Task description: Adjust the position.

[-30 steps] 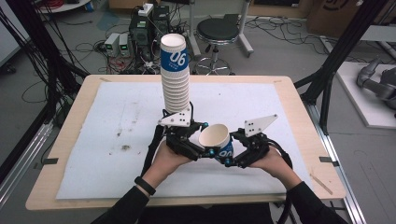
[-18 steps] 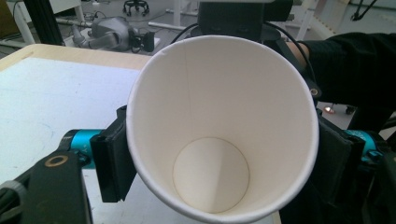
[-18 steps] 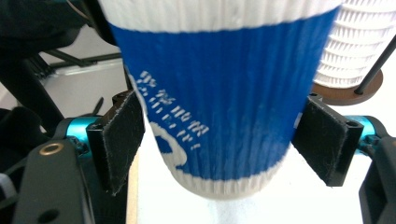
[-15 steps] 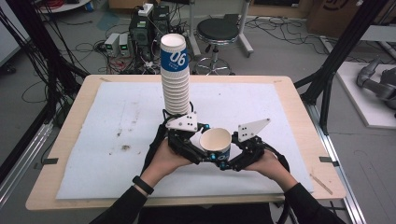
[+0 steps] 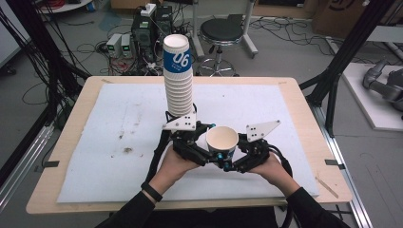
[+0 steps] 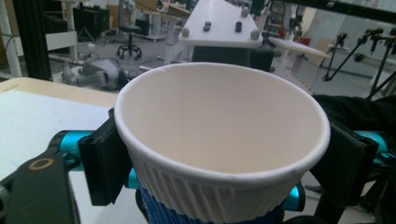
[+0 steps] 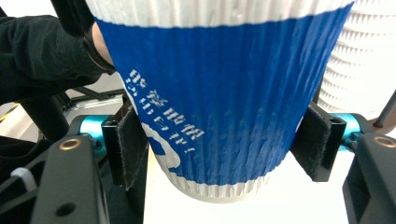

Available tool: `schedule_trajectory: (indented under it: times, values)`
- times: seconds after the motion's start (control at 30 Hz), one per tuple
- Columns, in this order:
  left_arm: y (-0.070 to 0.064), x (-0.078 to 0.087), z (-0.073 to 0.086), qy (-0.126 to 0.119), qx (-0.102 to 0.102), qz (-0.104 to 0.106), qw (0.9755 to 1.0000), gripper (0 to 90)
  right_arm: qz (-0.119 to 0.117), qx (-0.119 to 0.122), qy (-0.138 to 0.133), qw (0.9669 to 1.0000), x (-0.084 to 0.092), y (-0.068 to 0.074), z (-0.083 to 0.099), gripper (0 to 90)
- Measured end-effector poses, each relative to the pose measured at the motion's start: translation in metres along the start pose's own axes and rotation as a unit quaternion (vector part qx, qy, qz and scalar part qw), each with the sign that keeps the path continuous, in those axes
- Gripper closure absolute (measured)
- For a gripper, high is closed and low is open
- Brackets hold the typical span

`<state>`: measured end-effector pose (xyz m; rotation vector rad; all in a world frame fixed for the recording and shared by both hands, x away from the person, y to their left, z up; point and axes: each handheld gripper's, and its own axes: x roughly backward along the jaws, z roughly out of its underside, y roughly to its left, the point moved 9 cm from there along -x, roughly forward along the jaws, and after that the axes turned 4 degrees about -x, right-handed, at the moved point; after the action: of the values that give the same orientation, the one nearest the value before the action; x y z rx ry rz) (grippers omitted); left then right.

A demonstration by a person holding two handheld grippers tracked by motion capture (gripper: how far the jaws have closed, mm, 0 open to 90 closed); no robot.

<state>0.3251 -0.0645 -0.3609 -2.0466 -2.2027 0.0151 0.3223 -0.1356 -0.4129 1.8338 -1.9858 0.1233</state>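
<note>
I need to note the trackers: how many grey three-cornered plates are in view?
2: one grey plate sits on the left claw, one grey plate on the right claw, either side of the paper cup.

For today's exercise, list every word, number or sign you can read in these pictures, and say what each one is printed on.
"06": white digits on the blue band of the top cup of the cup stack, high view.
White characters ending in "!": on the blue band of the single cup, right gripper view; tilted and blurred, not readable.
Nothing else legible.
</note>
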Motion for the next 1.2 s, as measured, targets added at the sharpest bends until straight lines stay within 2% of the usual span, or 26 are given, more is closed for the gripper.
schedule_trajectory:
  times: [0.37, 0.5, 0.77, 0.9, 1.2]
  values:
    - [0.0, 0.001, 0.0, -0.006, -0.004, -0.001, 1.0, 21.1, -0.002, -0.009, -0.011, 0.9999, -0.002, 0.0, 0.0, 28.2]
    - [0.001, 0.001, 0.001, -0.005, -0.005, -0.002, 1.0, 21.5, 0.009, -0.012, -0.024, 0.9996, -0.001, -0.001, -0.003, 21.2]
    - [0.0, -0.001, 0.003, -0.01, -0.002, 0.007, 0.9999, 21.8, -0.004, -0.025, -0.055, 0.9982, 0.002, 0.003, -0.011, 21.3]
    - [0.0, 0.0, 0.003, -0.013, -0.001, 0.007, 0.9999, 21.8, -0.009, -0.026, -0.057, 0.998, 0.002, 0.004, -0.012, 25.0]
    - [0.001, 0.0, 0.002, -0.013, -0.001, 0.003, 0.9999, 19.5, -0.008, -0.025, -0.06, 0.9979, 0.002, 0.004, -0.012, 25.5]
